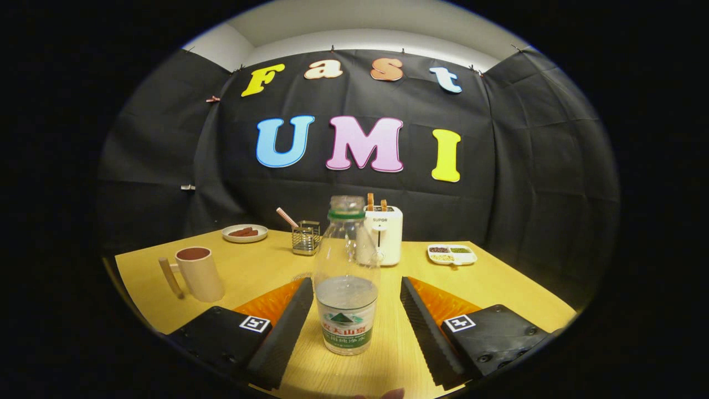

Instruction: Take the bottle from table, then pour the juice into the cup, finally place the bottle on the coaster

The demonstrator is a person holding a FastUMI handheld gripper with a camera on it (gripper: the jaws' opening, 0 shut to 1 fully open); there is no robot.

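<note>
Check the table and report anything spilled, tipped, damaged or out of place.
Nothing stands out. The bottle stands upright between the open tool's fingers, untouched, cap off and partly full. The cup, toaster, rack and both plates sit upright on a dry table.

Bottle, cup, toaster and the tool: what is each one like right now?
bottle: upright on the table, cap off, partly full, between the tool's fingers, not gripped
cup: upright, dark inside
toaster: two slices sticking up
tool: open, fingers on either side of the bottle
</note>
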